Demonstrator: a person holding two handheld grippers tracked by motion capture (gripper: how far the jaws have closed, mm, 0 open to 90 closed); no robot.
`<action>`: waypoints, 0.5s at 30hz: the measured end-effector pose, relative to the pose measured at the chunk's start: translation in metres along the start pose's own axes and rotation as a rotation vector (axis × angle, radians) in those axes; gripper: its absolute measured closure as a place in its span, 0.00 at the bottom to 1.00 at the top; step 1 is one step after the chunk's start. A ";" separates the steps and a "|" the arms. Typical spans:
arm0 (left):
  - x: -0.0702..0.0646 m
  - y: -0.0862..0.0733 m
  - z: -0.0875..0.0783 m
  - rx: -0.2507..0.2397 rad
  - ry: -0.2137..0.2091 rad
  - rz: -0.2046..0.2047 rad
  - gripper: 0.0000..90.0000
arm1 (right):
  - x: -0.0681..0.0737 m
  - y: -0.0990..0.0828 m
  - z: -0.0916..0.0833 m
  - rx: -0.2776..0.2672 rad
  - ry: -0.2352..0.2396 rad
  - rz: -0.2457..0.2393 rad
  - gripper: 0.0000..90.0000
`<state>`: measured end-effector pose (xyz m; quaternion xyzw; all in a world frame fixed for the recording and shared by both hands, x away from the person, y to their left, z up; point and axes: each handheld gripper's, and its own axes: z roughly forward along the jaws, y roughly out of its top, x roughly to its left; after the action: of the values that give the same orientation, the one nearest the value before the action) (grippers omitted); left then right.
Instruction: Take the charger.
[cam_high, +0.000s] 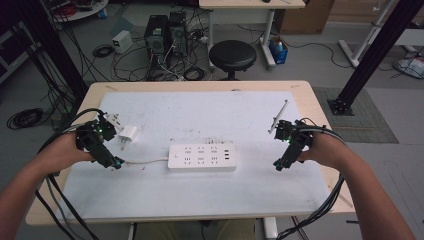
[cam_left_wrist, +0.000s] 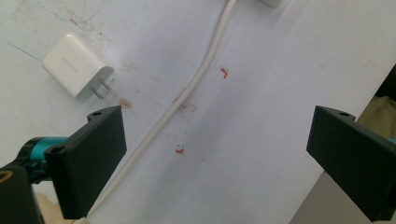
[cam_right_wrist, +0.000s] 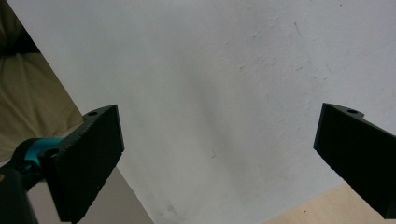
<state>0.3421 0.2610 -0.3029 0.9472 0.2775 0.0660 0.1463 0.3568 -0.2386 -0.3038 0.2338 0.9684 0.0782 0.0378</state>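
Bench had a white mat; cluttered floor with cables beyond. Strip lay mid-mat, cord running left under the left gripper, fingers wide apart, empty. Charger sat just left-far of it. Right gripper hovered right of the strip, fingers apart, empty. Risk: left fingers catching the cord, dragging the strip.

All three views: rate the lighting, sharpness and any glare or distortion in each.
High view: dim, even light, soft detail, power strip readable, table edges slightly bowed. Left gripper view: brighter, charger and cable fairly sharp, no glare. Right gripper view: grey gradient on the mat, near jaws soft.
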 end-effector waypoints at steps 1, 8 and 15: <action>0.000 0.000 0.000 0.000 0.000 0.000 0.05 | 0.000 0.000 0.000 0.002 -0.002 -0.003 0.01; 0.002 0.000 -0.003 -0.026 0.011 -0.021 0.05 | -0.004 0.000 0.000 -0.013 0.000 0.009 0.01; 0.015 0.003 0.001 -0.021 0.044 -0.085 0.05 | -0.003 -0.001 0.000 -0.018 -0.006 0.013 0.01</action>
<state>0.3564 0.2670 -0.3023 0.9312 0.3201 0.0836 0.1529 0.3592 -0.2409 -0.3038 0.2399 0.9660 0.0863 0.0422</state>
